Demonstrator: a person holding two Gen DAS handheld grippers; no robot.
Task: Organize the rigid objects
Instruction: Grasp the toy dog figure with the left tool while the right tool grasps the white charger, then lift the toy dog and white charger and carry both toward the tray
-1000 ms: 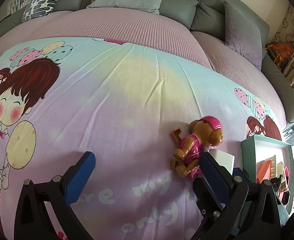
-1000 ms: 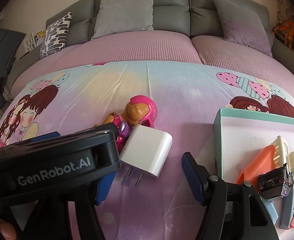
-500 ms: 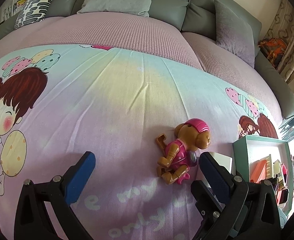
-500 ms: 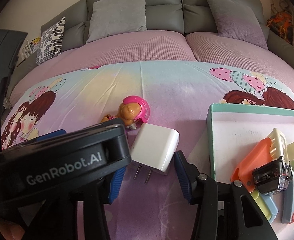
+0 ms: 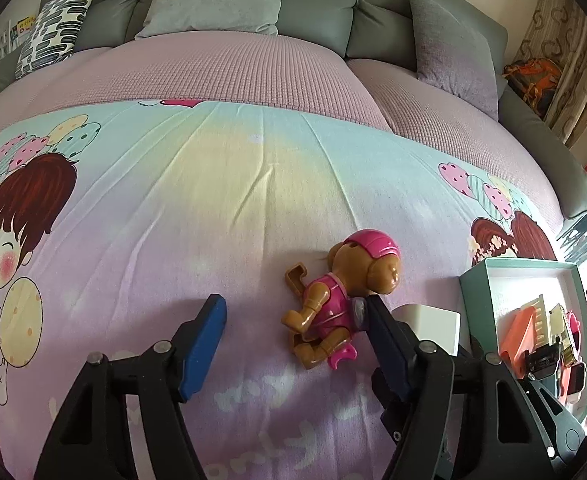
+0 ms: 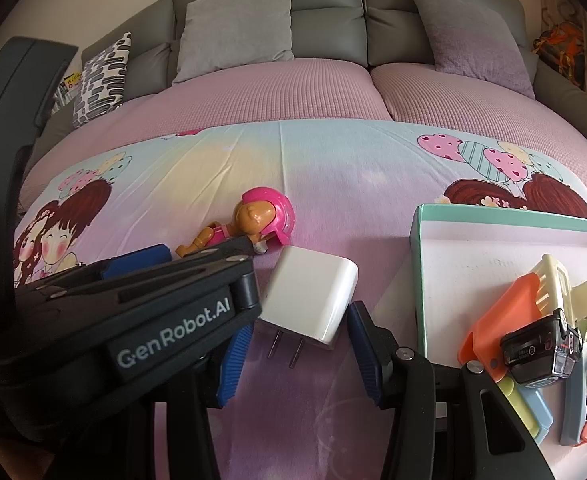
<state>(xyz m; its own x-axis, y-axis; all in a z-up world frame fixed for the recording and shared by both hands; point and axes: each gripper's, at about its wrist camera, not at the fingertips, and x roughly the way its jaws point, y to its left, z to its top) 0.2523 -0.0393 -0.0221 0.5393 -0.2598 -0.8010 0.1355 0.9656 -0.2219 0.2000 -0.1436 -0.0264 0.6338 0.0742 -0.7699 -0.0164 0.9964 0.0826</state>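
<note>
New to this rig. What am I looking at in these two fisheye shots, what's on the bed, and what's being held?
No robot arm: a person holds a two-finger gripper in each hand, each with a camera looking along its fingers. Left wrist view: the left gripper, jaws just closing around a toy dog, not yet pinching it. Right wrist view: the right gripper, jaws just closed on a white charger; it looks clamped. Both lie on a cartoon-print bedsheet. A teal box at right holds other small items.
</note>
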